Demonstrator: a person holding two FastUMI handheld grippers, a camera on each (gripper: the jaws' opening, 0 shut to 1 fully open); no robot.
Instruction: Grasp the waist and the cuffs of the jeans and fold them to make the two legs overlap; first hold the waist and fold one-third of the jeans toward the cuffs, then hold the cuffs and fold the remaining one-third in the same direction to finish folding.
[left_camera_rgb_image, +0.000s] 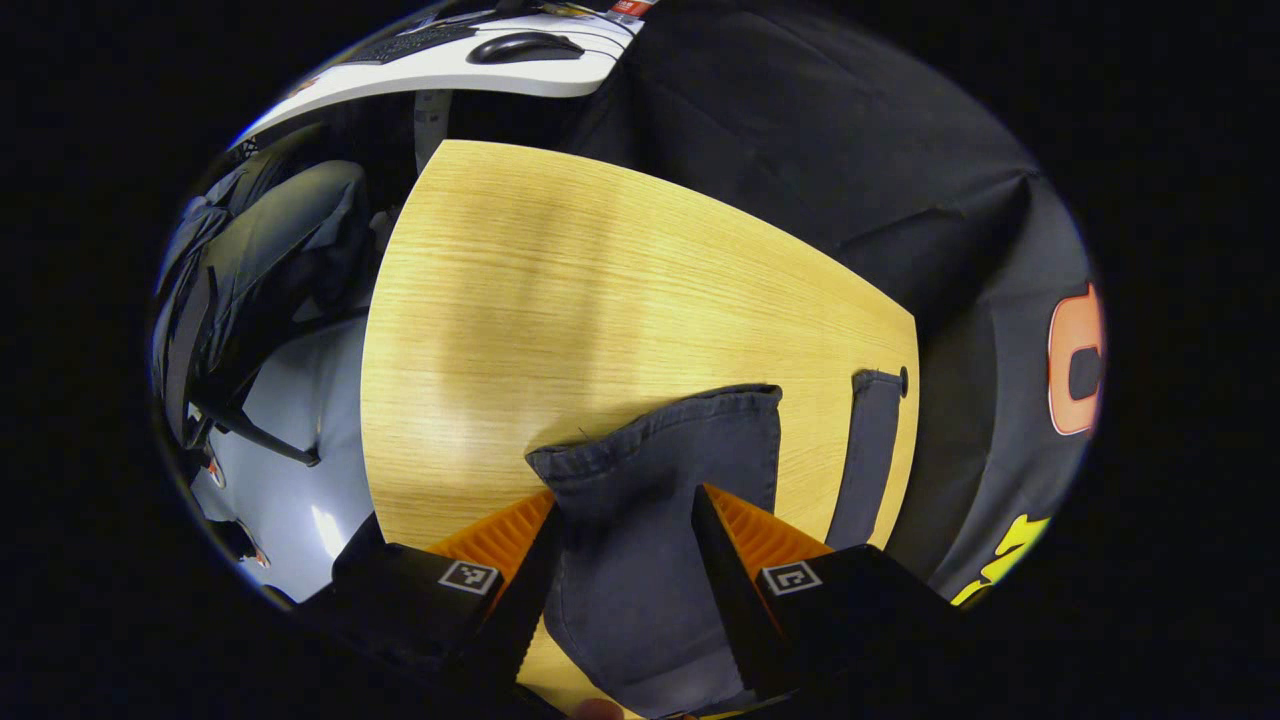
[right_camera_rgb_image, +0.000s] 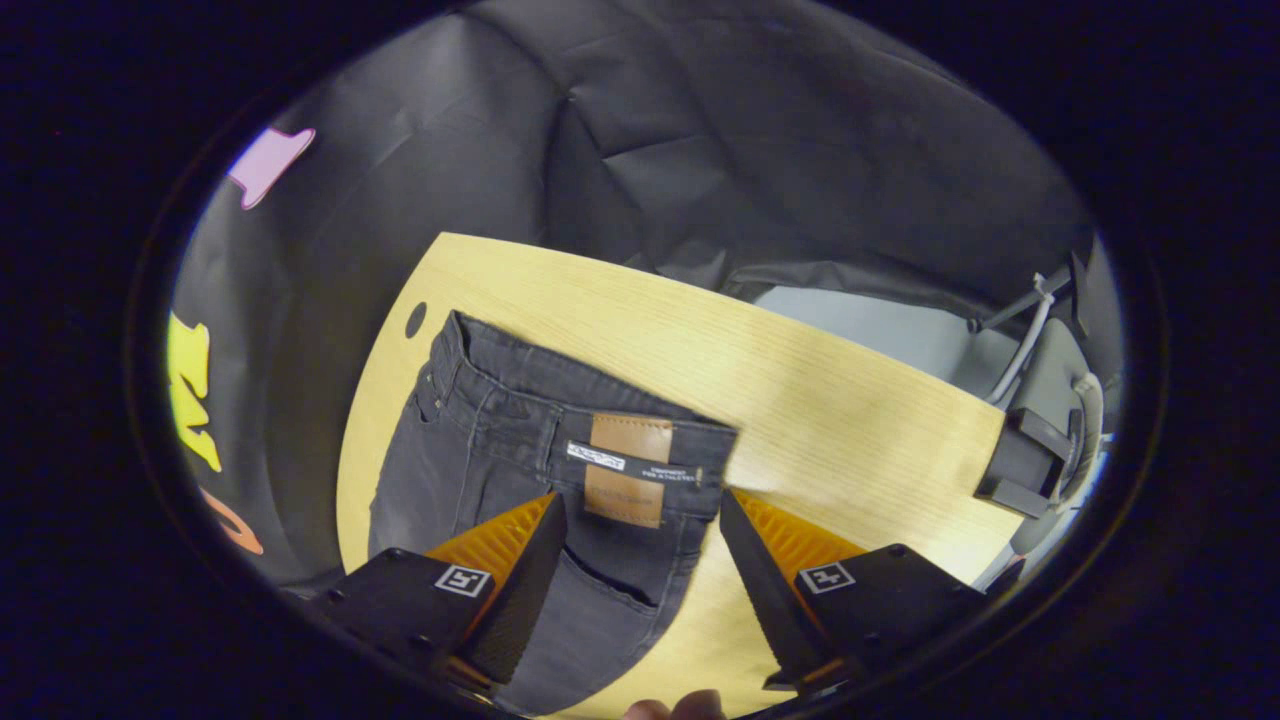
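Dark grey jeans lie flat on the wooden table (left_camera_rgb_image: 560, 290). In the left gripper view a cuff (left_camera_rgb_image: 665, 440) reaches forward between my fingers, and the other leg (left_camera_rgb_image: 866, 460) shows as a narrow strip to the right. My left gripper (left_camera_rgb_image: 625, 495) is open, its fingers standing on either side of that cuff. In the right gripper view the waist (right_camera_rgb_image: 520, 410), with a brown leather patch (right_camera_rgb_image: 628, 470), lies toward the table's left end. My right gripper (right_camera_rgb_image: 640, 495) is open and straddles the waistband at the patch.
A white desk (left_camera_rgb_image: 450, 70) with a mouse and keyboard stands beyond the table, and an office chair (left_camera_rgb_image: 260, 260) is to its left. The table has a cable hole (right_camera_rgb_image: 415, 320) near the waist. A black clamp (right_camera_rgb_image: 1020, 465) sits at its right edge.
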